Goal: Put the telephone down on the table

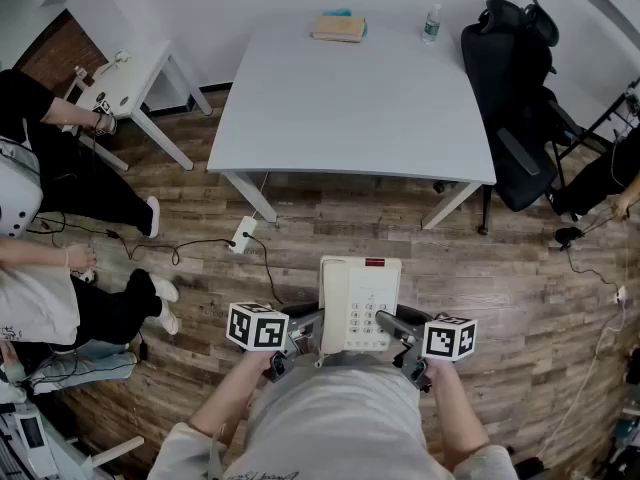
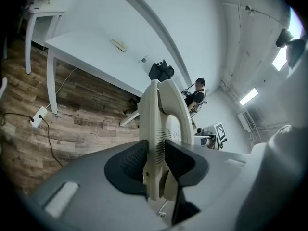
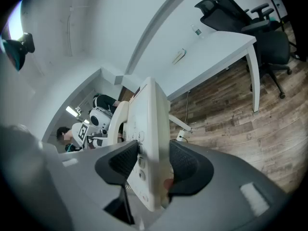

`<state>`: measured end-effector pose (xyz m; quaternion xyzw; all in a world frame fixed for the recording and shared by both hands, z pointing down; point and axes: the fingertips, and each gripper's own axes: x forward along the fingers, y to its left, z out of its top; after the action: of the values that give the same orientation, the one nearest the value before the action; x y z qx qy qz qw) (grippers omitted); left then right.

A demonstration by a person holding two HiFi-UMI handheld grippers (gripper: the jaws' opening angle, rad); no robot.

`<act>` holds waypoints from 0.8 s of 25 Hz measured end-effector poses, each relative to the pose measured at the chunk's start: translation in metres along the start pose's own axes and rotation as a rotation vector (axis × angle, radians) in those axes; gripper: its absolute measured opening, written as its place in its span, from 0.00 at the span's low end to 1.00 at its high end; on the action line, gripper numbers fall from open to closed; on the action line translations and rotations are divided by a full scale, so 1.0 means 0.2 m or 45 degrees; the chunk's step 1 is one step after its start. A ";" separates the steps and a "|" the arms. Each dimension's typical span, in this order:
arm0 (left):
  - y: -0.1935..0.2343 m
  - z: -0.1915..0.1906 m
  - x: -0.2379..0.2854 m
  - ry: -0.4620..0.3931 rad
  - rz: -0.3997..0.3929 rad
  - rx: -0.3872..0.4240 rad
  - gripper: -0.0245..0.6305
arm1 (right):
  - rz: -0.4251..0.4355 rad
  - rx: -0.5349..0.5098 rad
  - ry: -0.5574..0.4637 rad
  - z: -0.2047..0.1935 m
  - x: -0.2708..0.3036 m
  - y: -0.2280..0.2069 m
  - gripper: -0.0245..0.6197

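Observation:
A cream-white desk telephone (image 1: 360, 303) with its handset on the left side hangs in the air in front of the person's chest, above the wooden floor and short of the white table (image 1: 350, 98). My left gripper (image 1: 305, 328) is shut on the telephone's left edge (image 2: 161, 119), with both dark pads pressed on it. My right gripper (image 1: 395, 326) is shut on the right edge (image 3: 147, 129), next to the keypad. The telephone stands between the left gripper's (image 2: 155, 160) pads and between the right gripper's (image 3: 153, 162) pads.
On the table's far edge lie a book (image 1: 338, 29) and a water bottle (image 1: 431, 23). A black office chair (image 1: 520, 98) stands at its right. A power strip (image 1: 243, 234) with cables lies on the floor. A small white table (image 1: 130, 78) and seated people (image 1: 60, 168) are at the left.

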<state>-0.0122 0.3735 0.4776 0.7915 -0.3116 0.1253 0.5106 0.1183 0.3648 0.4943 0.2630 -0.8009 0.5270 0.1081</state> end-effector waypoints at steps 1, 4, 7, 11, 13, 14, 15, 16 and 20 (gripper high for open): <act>0.00 0.00 -0.02 0.000 0.004 0.004 0.24 | -0.001 -0.004 -0.003 -0.01 0.01 0.02 0.37; -0.04 0.01 -0.07 0.005 0.014 0.004 0.24 | 0.001 0.001 -0.005 -0.01 0.00 0.07 0.37; -0.08 0.03 -0.11 0.004 0.020 0.002 0.24 | 0.013 0.010 0.001 0.00 -0.03 0.13 0.37; -0.04 -0.02 -0.18 -0.012 0.019 0.029 0.24 | 0.012 -0.011 -0.008 -0.07 0.03 0.18 0.37; -0.05 -0.01 -0.19 -0.010 0.021 0.030 0.24 | 0.015 -0.011 -0.005 -0.06 0.02 0.20 0.37; -0.05 0.00 -0.20 -0.008 0.022 0.031 0.24 | 0.013 -0.014 -0.003 -0.05 0.02 0.20 0.37; -0.05 0.00 -0.20 -0.008 0.022 0.032 0.24 | 0.011 -0.021 -0.001 -0.05 0.02 0.20 0.37; -0.06 0.00 -0.20 -0.011 0.019 0.031 0.24 | 0.007 -0.030 0.000 -0.05 0.01 0.20 0.37; -0.06 0.01 -0.19 -0.032 0.020 0.019 0.24 | -0.002 -0.047 -0.003 -0.03 0.01 0.19 0.38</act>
<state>-0.0346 0.3897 0.4489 0.7944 -0.3232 0.1219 0.4997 0.0953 0.3806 0.4675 0.2621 -0.8105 0.5116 0.1124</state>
